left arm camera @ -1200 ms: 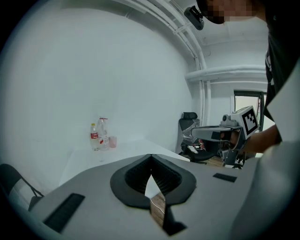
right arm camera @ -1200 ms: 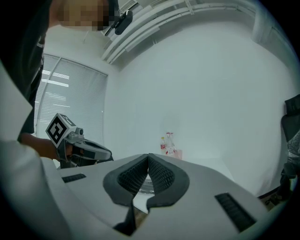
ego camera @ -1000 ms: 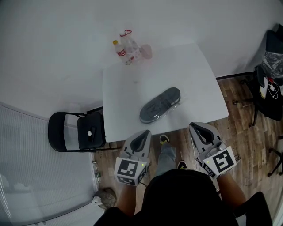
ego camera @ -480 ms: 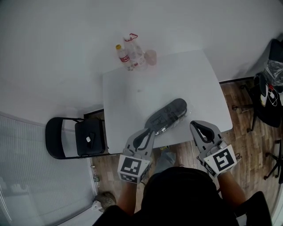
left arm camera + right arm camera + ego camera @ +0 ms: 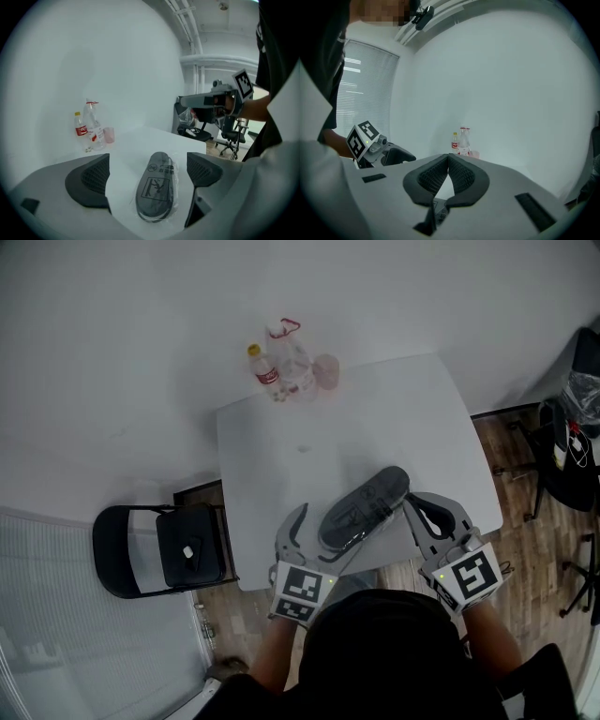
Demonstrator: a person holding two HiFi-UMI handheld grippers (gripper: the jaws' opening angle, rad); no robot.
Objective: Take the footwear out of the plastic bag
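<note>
Both grippers have swept forward from over the floor to the near edge of the table [image 5: 272, 446], and the left one's jaws have just been opening.

Head view: the grey shoe [image 5: 364, 507] lies slantwise near the table's front edge, wrapped in its clear plastic bag. The left gripper [image 5: 314, 535] sits just beside its near end, spread wide with nothing caught. The right gripper [image 5: 417, 507] hovers close at the shoe's right flank, clenched on nothing. 2 bottles [image 5: 281, 357] and a pink cup stand well apart at the far corner, and a black chair [image 5: 164, 549] stands left of the table.

Left gripper view: here's the line-up. The shoe [image 5: 154, 190] lies straight ahead, framed between the 2 pads, neither one touching it. The bag's film [image 5: 176, 190] hugs the printed flat face, loose along the right edge. Judging by this, the approach is square. The good move is to drop lower and close across the shoe's width, not just on the slippery film.

Right gripper view: the pads meet tight, empty. Only a sliver of the bagged shoe peeps out below them, and the left gripper [image 5: 370, 145] shows off to the side. This claw probably needs to open and pinch loose plastic, so the bag gets held while the shoe slides free. Grab both layers together and the shoe likely stays trapped.
</note>
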